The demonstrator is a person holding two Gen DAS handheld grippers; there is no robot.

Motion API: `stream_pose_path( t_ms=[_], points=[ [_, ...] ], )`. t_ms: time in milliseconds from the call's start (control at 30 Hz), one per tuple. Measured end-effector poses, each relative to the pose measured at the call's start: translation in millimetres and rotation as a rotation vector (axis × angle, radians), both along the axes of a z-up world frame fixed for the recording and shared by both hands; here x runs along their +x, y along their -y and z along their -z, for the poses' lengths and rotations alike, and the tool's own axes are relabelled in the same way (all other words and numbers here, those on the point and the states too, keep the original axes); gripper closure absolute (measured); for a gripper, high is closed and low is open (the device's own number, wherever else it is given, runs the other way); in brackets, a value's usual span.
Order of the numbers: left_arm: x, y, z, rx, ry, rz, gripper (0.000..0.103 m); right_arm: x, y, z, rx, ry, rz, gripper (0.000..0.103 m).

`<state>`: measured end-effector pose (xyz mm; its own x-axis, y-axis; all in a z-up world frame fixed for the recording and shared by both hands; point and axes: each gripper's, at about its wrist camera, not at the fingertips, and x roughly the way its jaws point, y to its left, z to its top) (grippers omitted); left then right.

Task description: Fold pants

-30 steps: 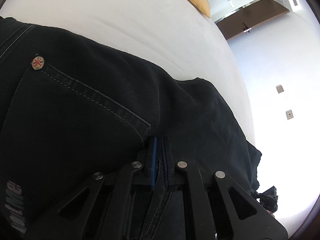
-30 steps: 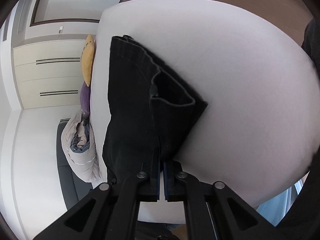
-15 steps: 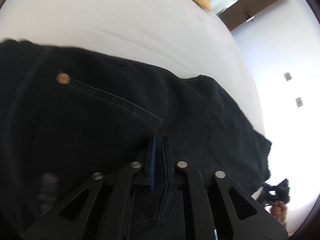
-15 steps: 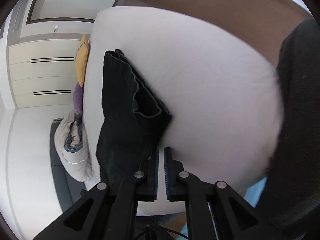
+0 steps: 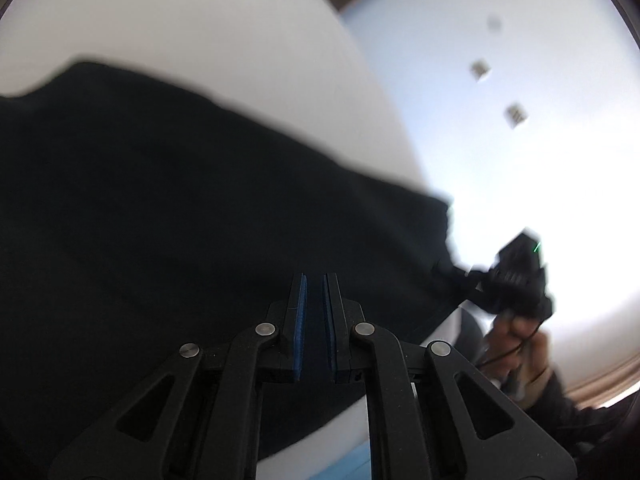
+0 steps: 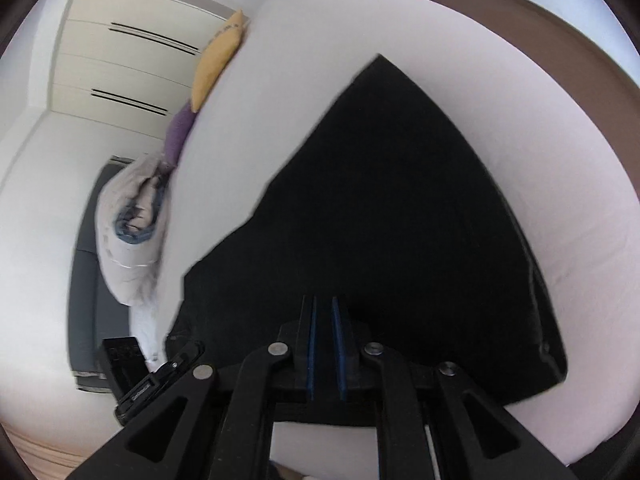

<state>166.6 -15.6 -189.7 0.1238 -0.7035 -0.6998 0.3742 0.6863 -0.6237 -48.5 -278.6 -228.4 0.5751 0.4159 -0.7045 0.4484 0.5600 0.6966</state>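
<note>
The black pants (image 6: 392, 216) lie folded flat on the white bed (image 6: 540, 92). In the left wrist view they fill the left and middle as a dark blurred sheet (image 5: 168, 216). My left gripper (image 5: 314, 280) is slightly open with a narrow gap between its blue pads, just above the pants and holding nothing. My right gripper (image 6: 323, 304) is also slightly open and empty, over the near edge of the pants. The right gripper and the hand holding it show at the right of the left wrist view (image 5: 516, 280).
A yellow pillow (image 6: 218, 60) and a purple pillow (image 6: 180, 132) lie at the far edge of the bed. A rolled grey duvet (image 6: 132, 232) hangs beside the bed. Cream wardrobes (image 6: 120, 60) stand behind. A black device (image 6: 124, 364) sits low left.
Both grippers have let go of the fabric and opened a little. The pants now lie flat on the bed. Both grippers have pulled back from them; the left view is motion-blurred.
</note>
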Motion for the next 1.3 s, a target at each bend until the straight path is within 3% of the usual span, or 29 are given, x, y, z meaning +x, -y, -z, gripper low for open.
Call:
stream_pose_path(
  t_ms=[33, 100, 167, 233, 333, 467, 533, 567, 633, 733, 833, 900, 933, 967, 1000, 1033, 1067, 1100, 1233, 1300],
  points=[
    [-1.3, -0.9, 15.6, 0.062, -0.018, 0.003, 0.095, 0.1, 3.8, 7.5, 0.001, -0.008, 0.002, 0.103],
    [-2.8, -30.9, 33.6, -0.063, -0.076, -0.029, 0.095, -7.9, 17.2, 15.0, 0.04, 0.009, 0.028, 0.103],
    [-6.9, -61.7, 40.3, -0.108, -0.122, -0.092, 0.095, -17.7, 26.0, 10.3, -0.001, 0.02, 0.042, 0.103],
    [-19.3, -85.9, 41.1, -0.083, -0.108, -0.08, 0.095, -26.6, 36.4, 5.4, -0.045, 0.022, 0.058, 0.103],
    [-31.8, -114.1, 38.9, -0.051, -0.104, -0.078, 0.095, -31.6, 45.9, 5.0, -0.035, 0.018, 0.084, 0.103],
    [-43.3, -152.4, 32.7, -0.003, -0.096, -0.129, 0.095, -23.2, 32.5, -6.5, -0.169, -0.006, 0.042, 0.103],
    [-45.3, -159.9, 26.7, 0.033, -0.092, -0.157, 0.095, -20.6, 28.5, -10.8, -0.184, -0.028, 0.04, 0.103],
    [-43.9, -166.2, 23.8, 0.054, -0.089, -0.174, 0.095, -20.1, 26.2, -15.9, -0.19, -0.033, 0.039, 0.097],
    [-44.6, -150.5, 2.9, 0.08, -0.044, -0.191, 0.095, -17.5, 15.1, -33.3, -0.216, 0.017, 0.026, 0.086],
    [-38.2, -115.1, -23.0, -0.048, 0.026, -0.153, 0.095, -12.4, 0.2, -45.1, -0.114, 0.184, -0.011, 0.07],
    [-19.2, -54.0, -30.1, -0.188, 0.077, -0.129, 0.094, -1.3, -12.5, -32.9, -0.051, 0.273, -0.027, 0.07],
    [2.1, -17.6, -12.6, -0.261, 0.061, -0.134, 0.094, 6.9, -15.6, -9.6, -0.019, 0.272, -0.008, 0.07],
    [10.5, -6.0, 1.3, -0.242, 0.032, -0.142, 0.094, 10.1, -14.9, 4.4, 0.005, 0.244, 0.006, 0.072],
    [15.5, 0.8, 12.5, -0.209, 0.01, -0.147, 0.094, 7.4, -10.2, 16.2, 0.029, 0.242, 0.028, 0.09],
    [22.4, 5.6, 34.3, -0.129, -0.04, -0.168, 0.094, 4.7, -4.8, 20.2, 0.012, 0.244, 0.046, 0.099],
    [23.9, 3.1, 44.0, -0.143, -0.065, -0.172, 0.094, 4.8, -2.9, 21.8, 0.001, 0.23, 0.052, 0.103],
    [23.1, -7.8, 49.0, -0.213, -0.066, -0.185, 0.094, 3.3, 0.4, 21.6, 0.004, 0.231, 0.055, 0.103],
    [21.5, -19.6, 48.9, -0.217, -0.063, -0.206, 0.094, 4.7, 0.0, 20.2, -0.009, 0.231, 0.057, 0.103],
    [10.9, -72.2, 51.7, -0.186, -0.035, -0.238, 0.095, 3.7, 15.4, 14.6, -0.042, 0.231, 0.117, 0.103],
    [4.9, -115.2, 49.6, -0.166, -0.031, -0.275, 0.095, 2.8, 21.0, 1.5, -0.134, 0.207, 0.128, 0.102]
  ],
)
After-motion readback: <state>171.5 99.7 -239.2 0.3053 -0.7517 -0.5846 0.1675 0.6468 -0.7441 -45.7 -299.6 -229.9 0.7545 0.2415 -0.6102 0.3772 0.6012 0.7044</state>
